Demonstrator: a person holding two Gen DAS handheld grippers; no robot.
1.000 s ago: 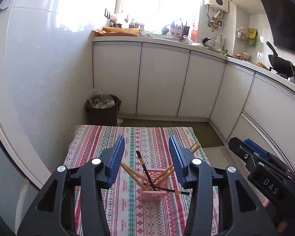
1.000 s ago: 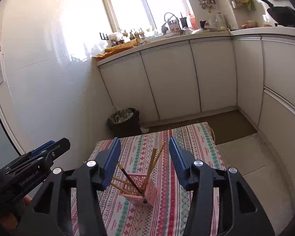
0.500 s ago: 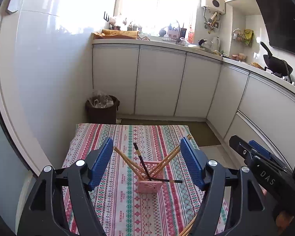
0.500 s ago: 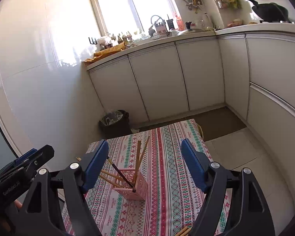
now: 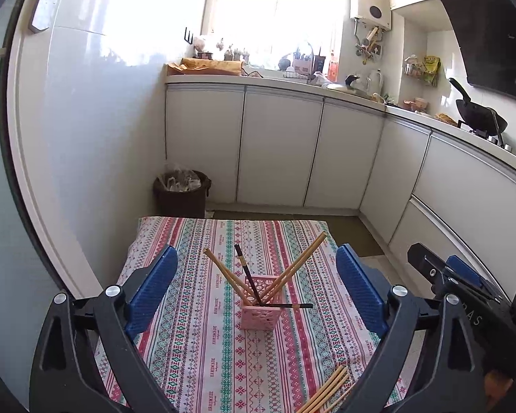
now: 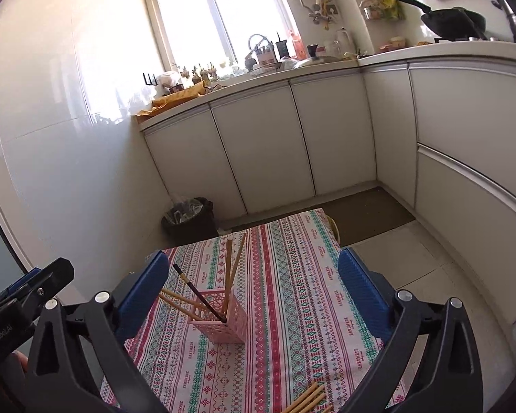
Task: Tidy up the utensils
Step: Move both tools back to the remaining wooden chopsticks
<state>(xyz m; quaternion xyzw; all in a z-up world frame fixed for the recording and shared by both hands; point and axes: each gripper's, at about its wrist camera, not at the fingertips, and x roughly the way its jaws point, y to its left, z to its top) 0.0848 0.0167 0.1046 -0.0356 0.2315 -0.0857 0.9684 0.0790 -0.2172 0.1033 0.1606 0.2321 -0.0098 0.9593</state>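
Both grippers, left gripper (image 5: pixel 256 285) and right gripper (image 6: pixel 254 289), drawn back and widened since earlier, empty; next, lower squarely onto loose chopsticks (image 5: pixel 326 392) for the pink holder (image 5: pixel 260 313).

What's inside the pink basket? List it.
In the pink basket: several wooden chopsticks fanned outward and dark chopsticks, one poking out sideways. Their lower ends and the basket floor are hidden.

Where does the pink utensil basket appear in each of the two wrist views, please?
Left wrist: pink basket low centre, between the open fingers.
Right wrist: pink basket lower left of centre, nearer the left finger.
Shared landmark: the dark trash bin beyond the table.
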